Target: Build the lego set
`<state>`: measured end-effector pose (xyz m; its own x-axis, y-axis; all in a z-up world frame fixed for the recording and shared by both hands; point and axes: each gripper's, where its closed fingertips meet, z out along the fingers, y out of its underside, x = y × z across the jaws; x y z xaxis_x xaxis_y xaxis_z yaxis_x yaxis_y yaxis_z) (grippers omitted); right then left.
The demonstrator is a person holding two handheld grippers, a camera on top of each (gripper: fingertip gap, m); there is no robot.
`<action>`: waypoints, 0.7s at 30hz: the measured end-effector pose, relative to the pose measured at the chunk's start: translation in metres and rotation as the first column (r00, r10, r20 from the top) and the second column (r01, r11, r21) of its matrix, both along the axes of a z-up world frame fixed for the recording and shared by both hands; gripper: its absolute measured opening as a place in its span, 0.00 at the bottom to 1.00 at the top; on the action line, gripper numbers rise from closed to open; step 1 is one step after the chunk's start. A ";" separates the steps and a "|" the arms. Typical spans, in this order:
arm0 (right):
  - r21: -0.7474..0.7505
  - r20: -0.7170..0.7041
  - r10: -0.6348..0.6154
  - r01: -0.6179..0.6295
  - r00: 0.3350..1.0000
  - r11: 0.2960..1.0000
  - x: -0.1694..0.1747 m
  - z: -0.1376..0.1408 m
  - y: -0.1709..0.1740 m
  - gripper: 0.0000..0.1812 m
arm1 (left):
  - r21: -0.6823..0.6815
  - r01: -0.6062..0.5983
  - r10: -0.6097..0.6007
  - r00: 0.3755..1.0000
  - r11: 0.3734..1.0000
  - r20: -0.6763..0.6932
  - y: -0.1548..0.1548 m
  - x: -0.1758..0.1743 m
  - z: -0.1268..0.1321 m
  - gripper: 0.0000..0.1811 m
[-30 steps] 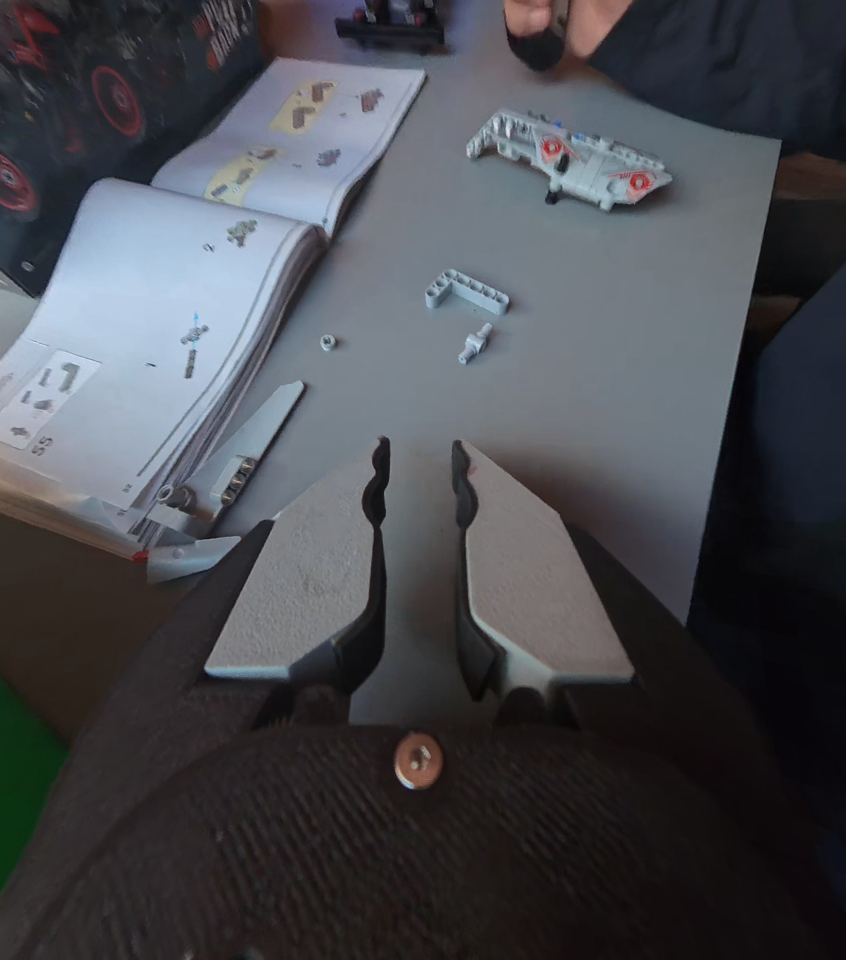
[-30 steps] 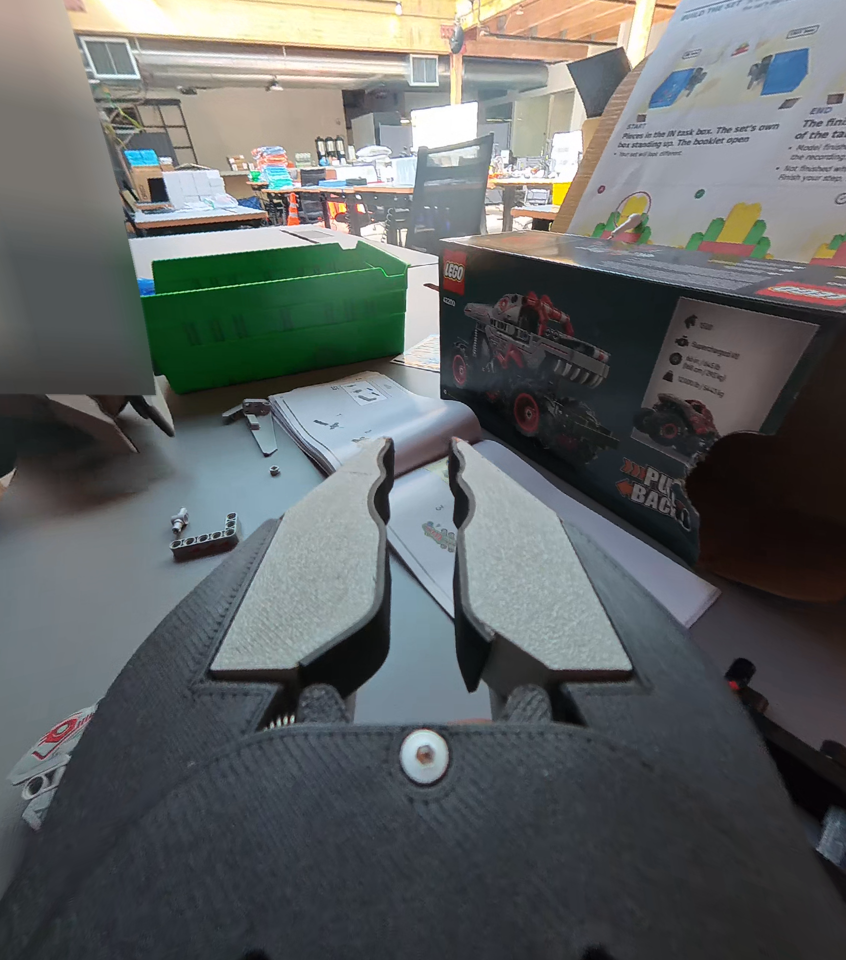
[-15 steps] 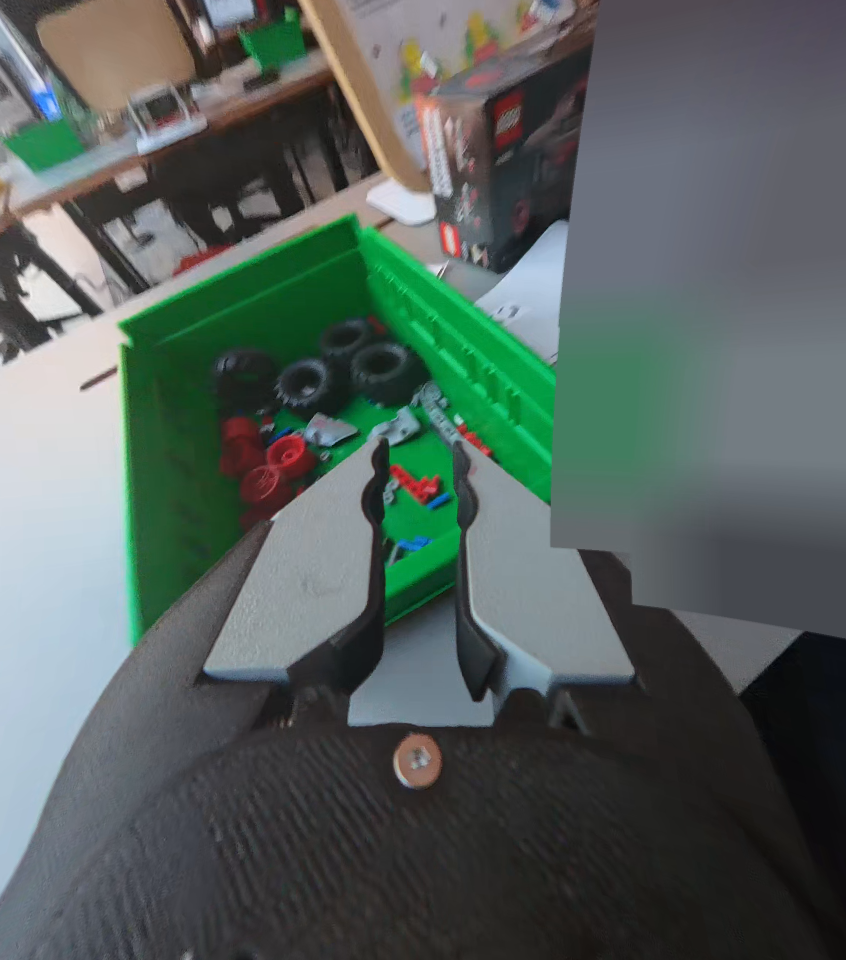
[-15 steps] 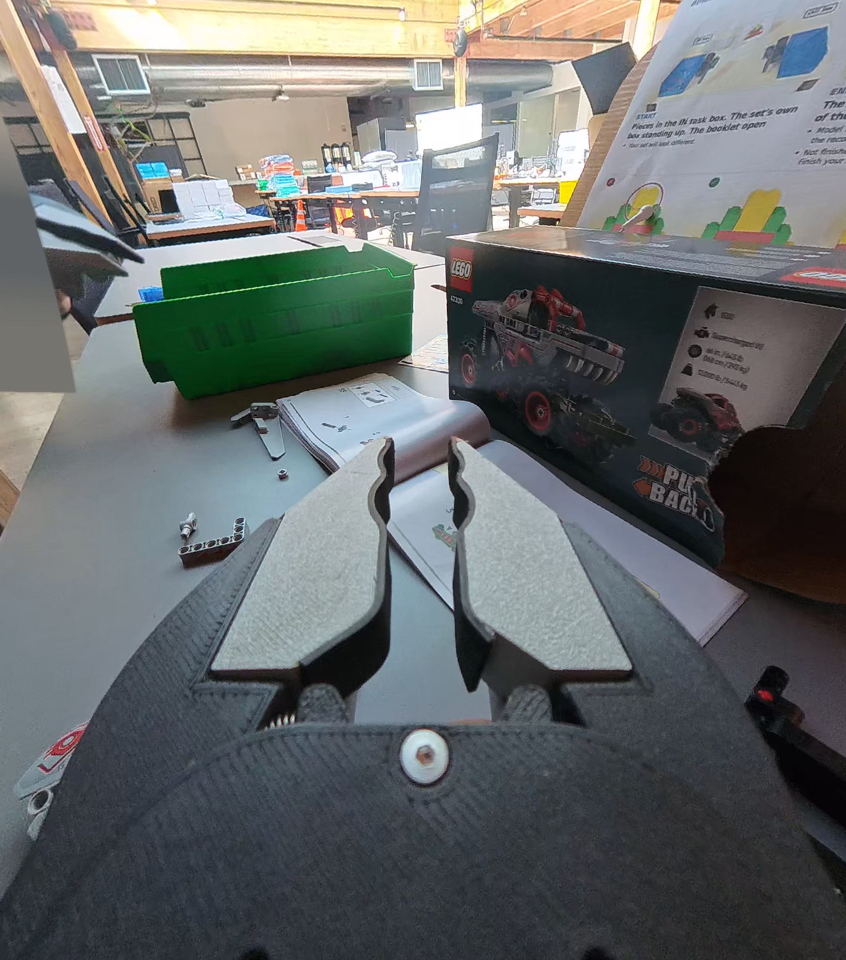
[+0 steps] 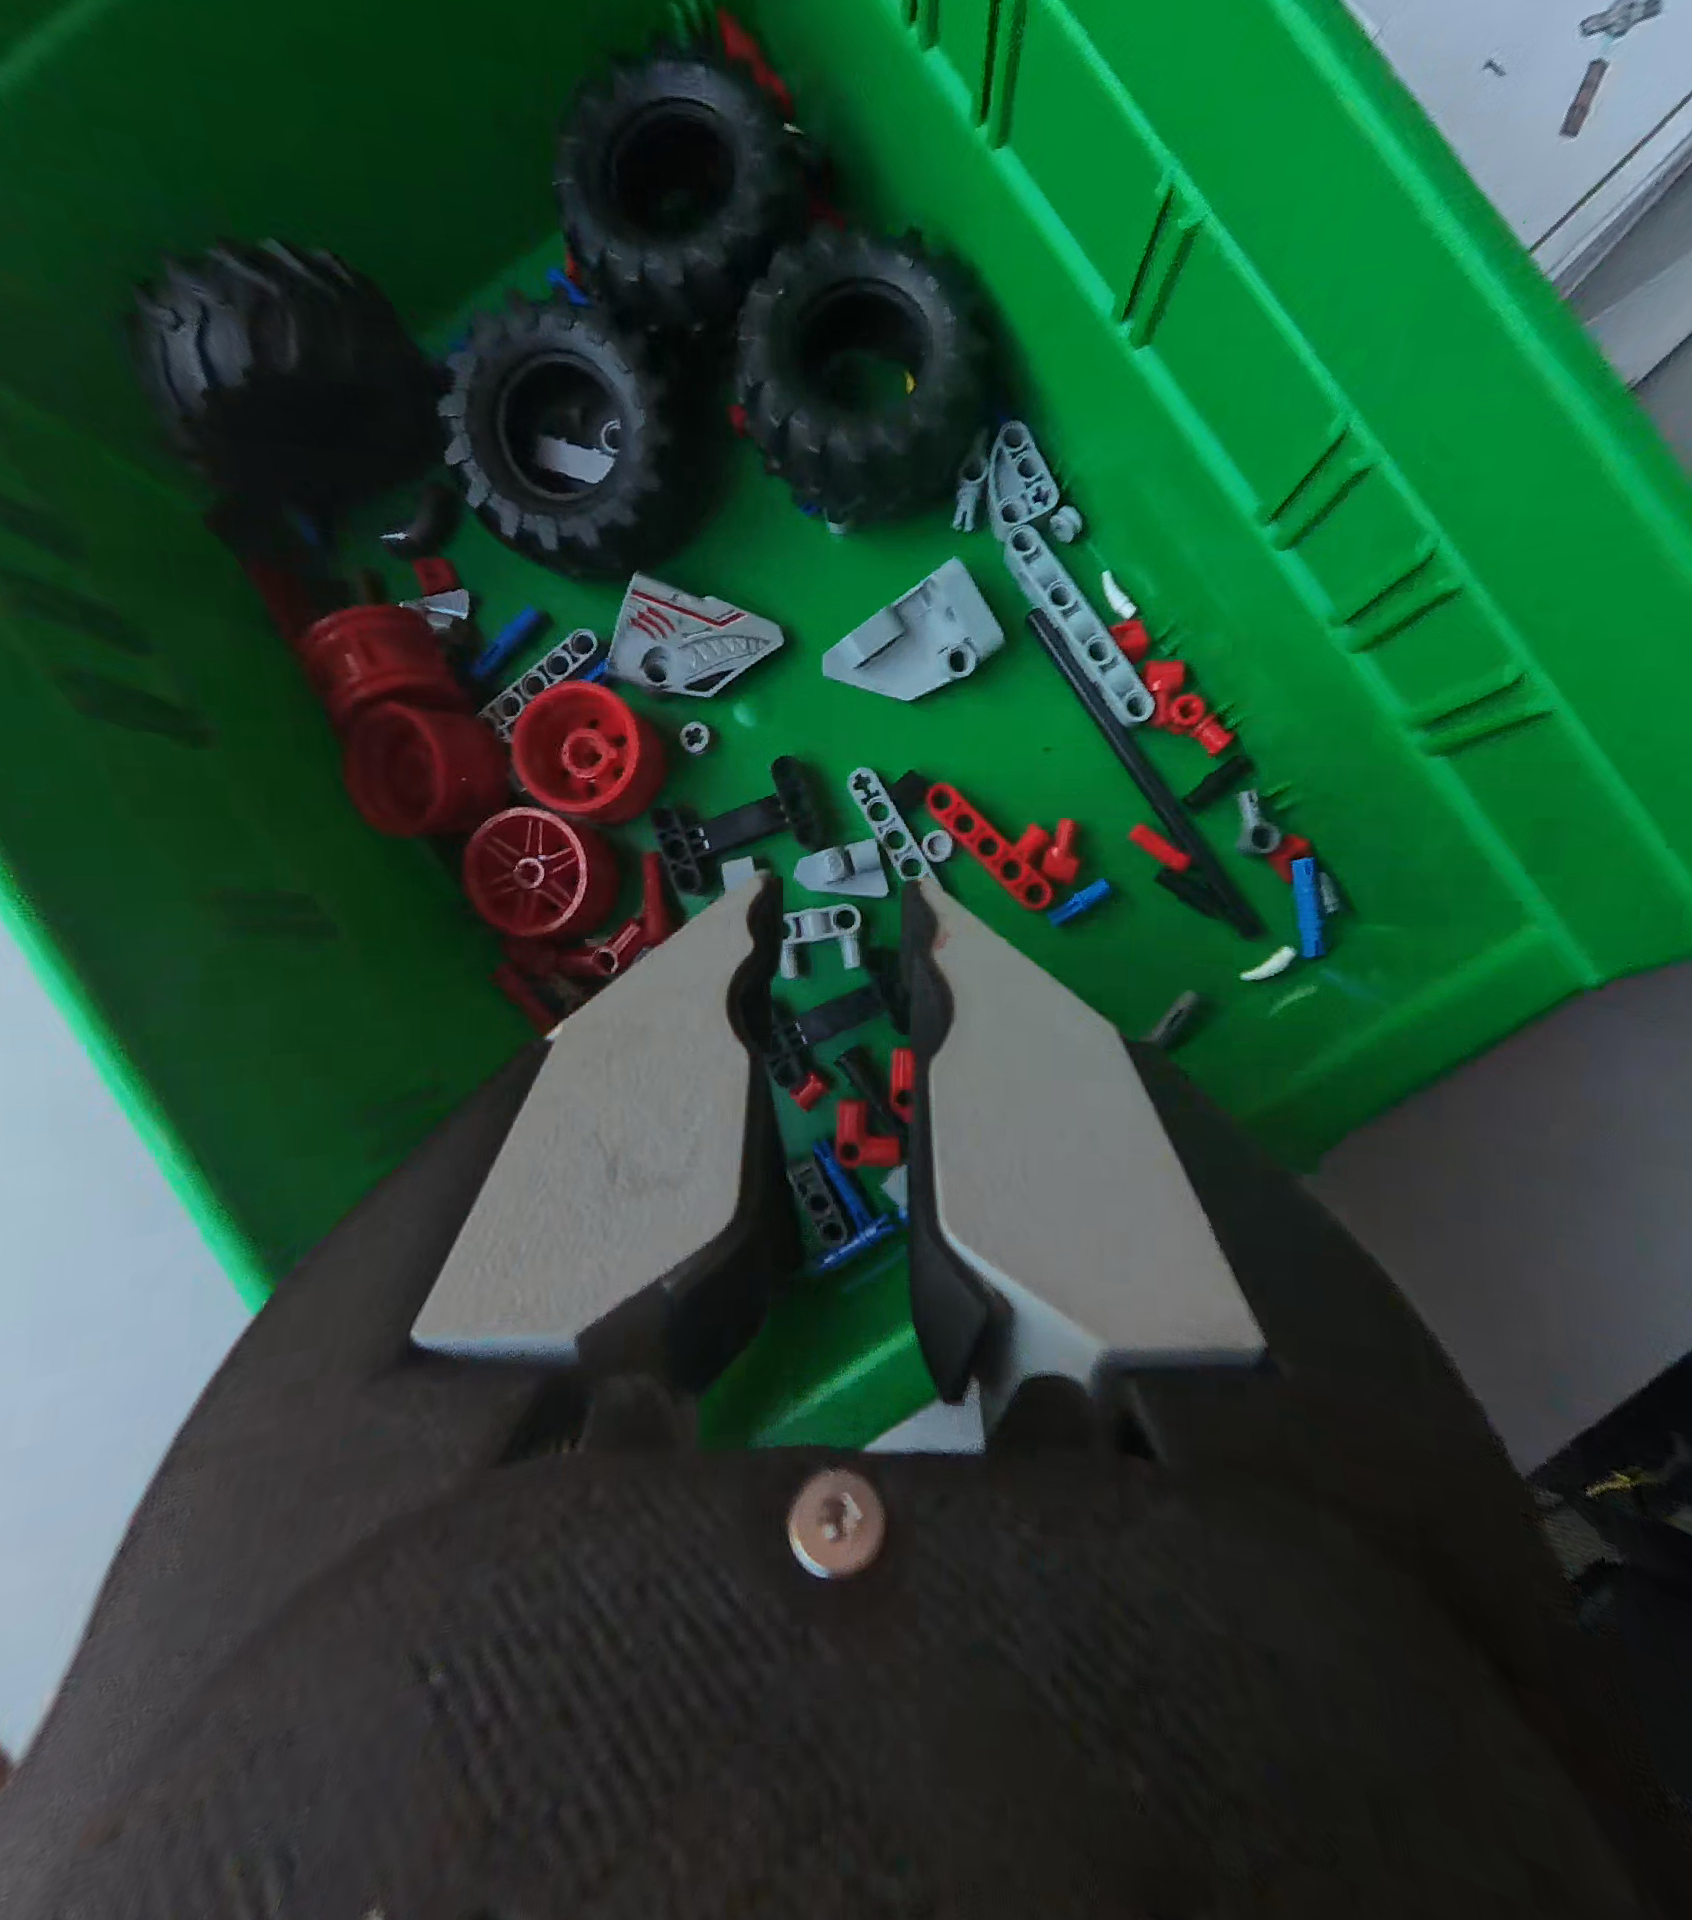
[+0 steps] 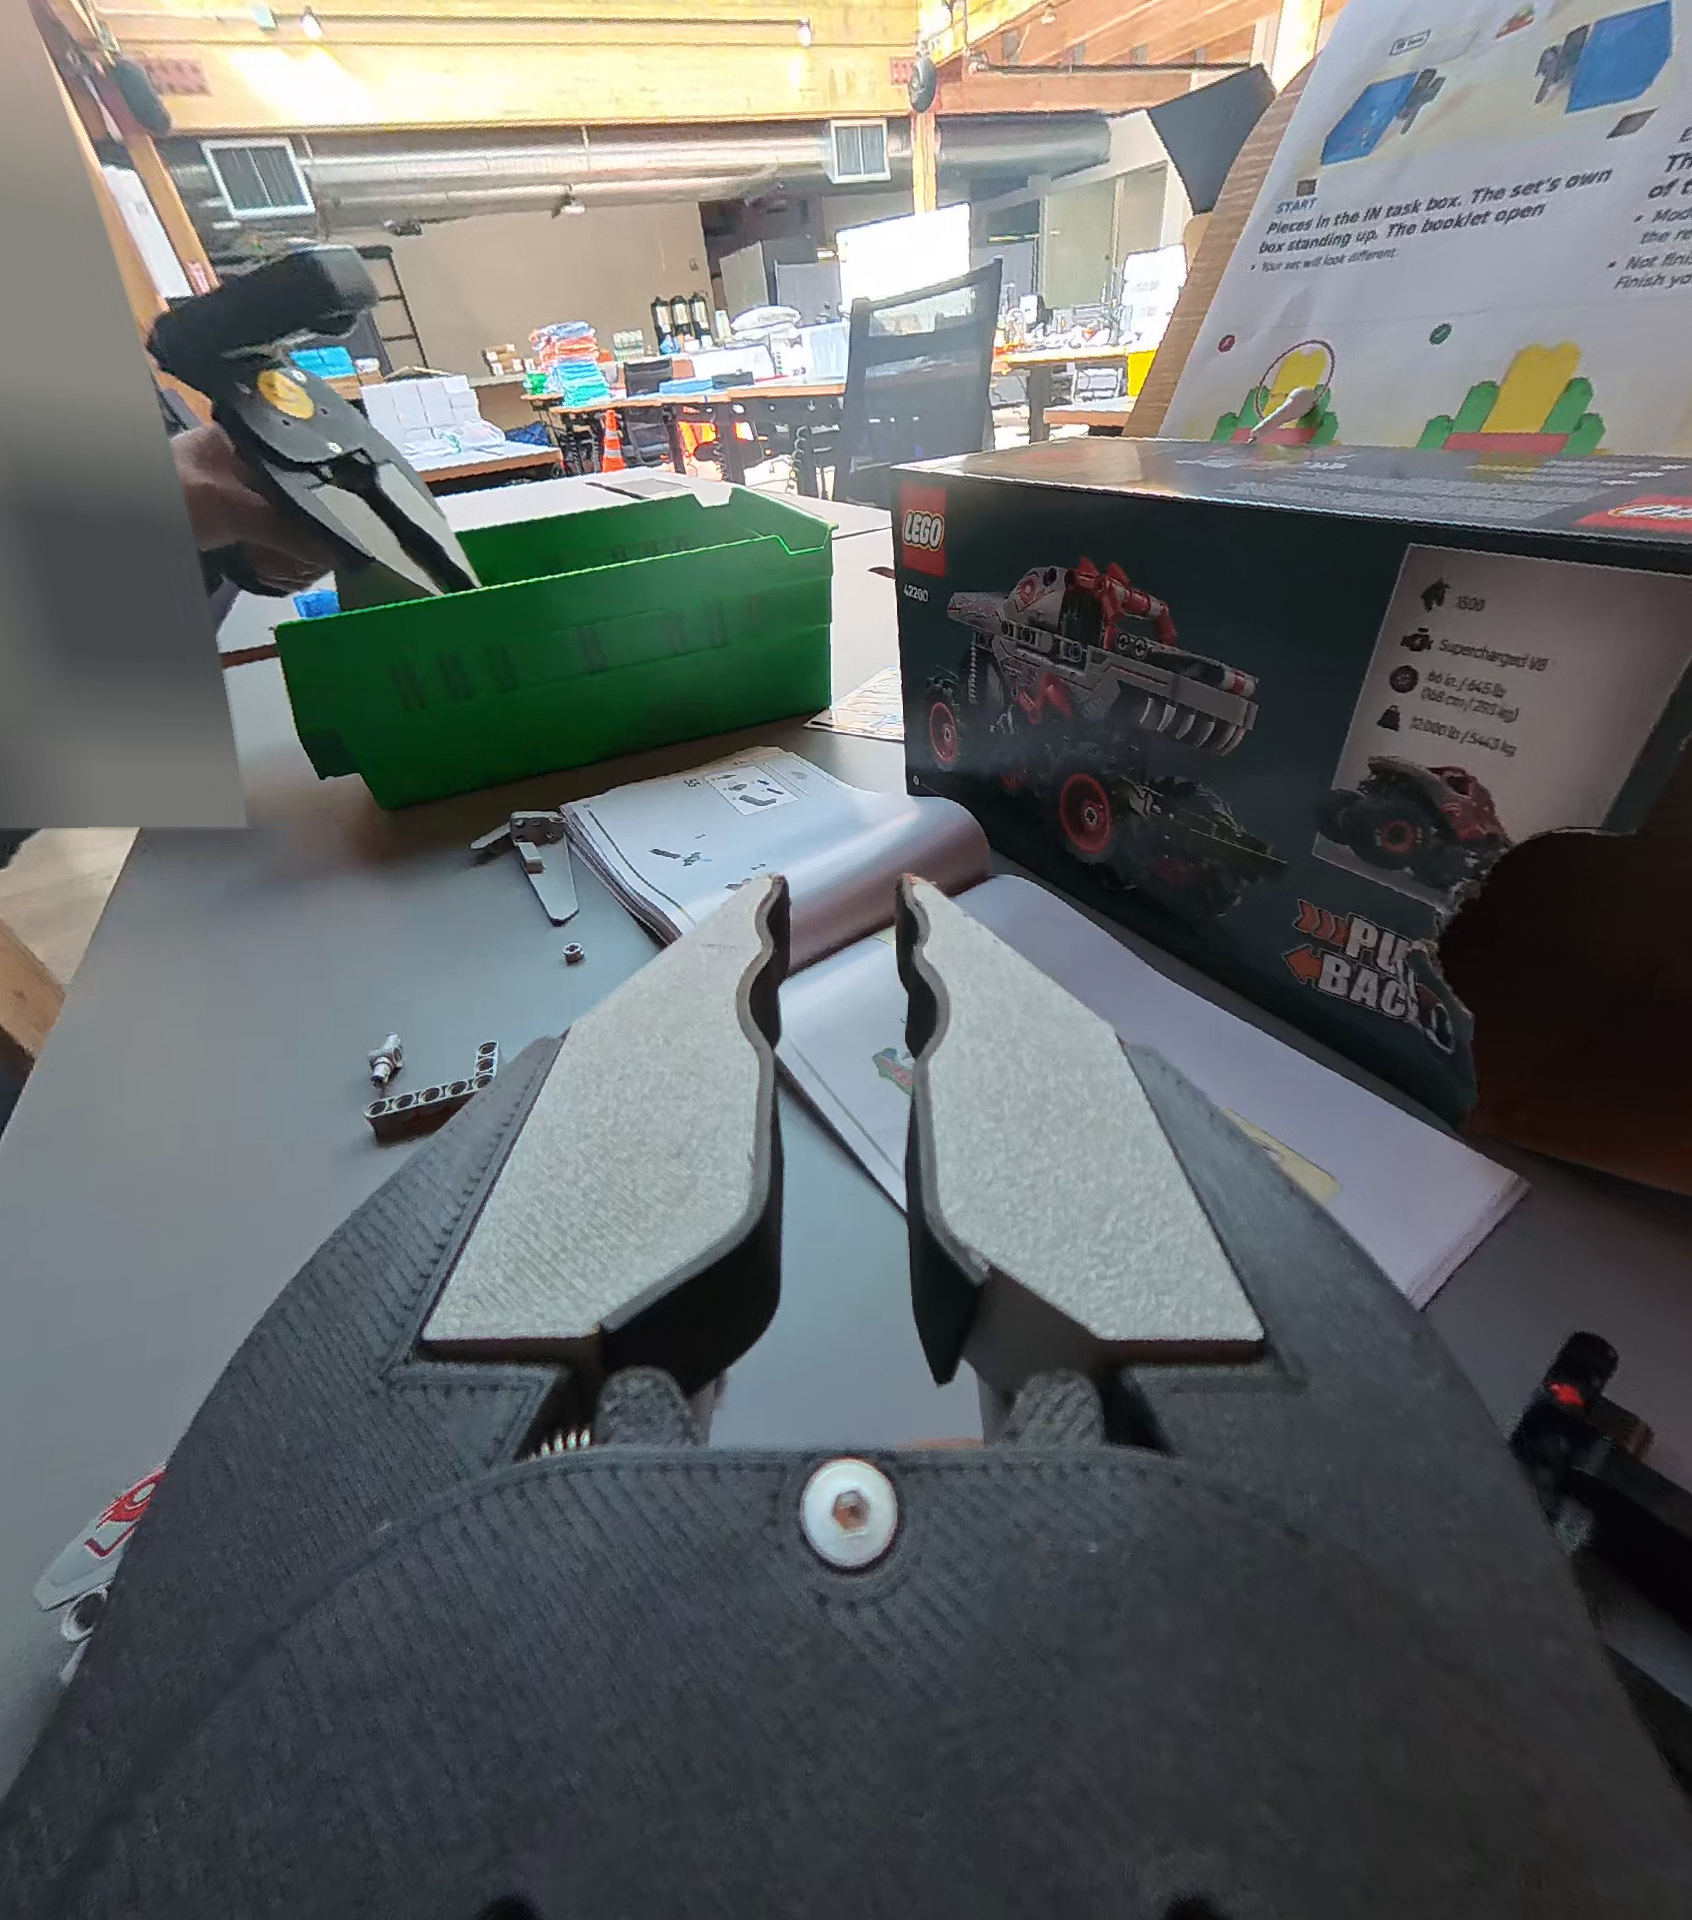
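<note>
Left wrist view: left gripper [image 5: 837,899] unclenched, empty, above green bin [image 5: 1341,540] w/ grey connector [image 5: 819,932] btwn tips.

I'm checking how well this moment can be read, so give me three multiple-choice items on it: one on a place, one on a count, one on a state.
1. Where does the left gripper point?
A. Into the green bin
B. At the set's box
C. At the open booklet

2. How many black tyres lie in the green bin?
A. Two
B. Four
C. Six

3. How does the right gripper stand?
A. Shut on a grey beam
B. Shut with nothing in it
C. Open with nothing in it

Answers:
1. A: its fingers hang over the loose parts in the bin, and the right wrist view shows it tipped down into the bin.
2. B: four black tyres are grouped at the bin's far end.
3. C: its jaws stand apart, and only the table and booklet show between them.
</note>
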<state>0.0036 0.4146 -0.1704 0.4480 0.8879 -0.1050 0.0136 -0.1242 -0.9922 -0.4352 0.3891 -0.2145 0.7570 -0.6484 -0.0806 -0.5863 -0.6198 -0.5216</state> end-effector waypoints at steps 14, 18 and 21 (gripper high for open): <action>-0.014 0.011 0.081 -0.081 0.997 0.997 -0.019 -0.003 -0.008 0.09 | 0.358 -0.061 0.018 0.992 0.932 0.122 0.055 0.031 0.035 0.10; -0.017 0.020 0.073 -0.073 0.997 0.997 -0.019 -0.004 -0.003 0.09 | 0.334 -0.077 0.018 0.984 0.939 0.176 0.055 0.033 0.026 0.08; -0.024 0.026 0.067 -0.066 0.997 0.998 -0.019 -0.006 -0.001 0.09 | 0.318 -0.077 0.020 0.984 0.945 0.179 0.054 0.031 0.019 0.09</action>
<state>-0.0150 0.4137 -0.1768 0.3910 0.9132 -0.1146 0.0490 -0.1450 -0.9882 -0.4039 0.4434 -0.1957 0.8078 -0.5710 -0.1460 -0.4441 -0.4269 -0.7877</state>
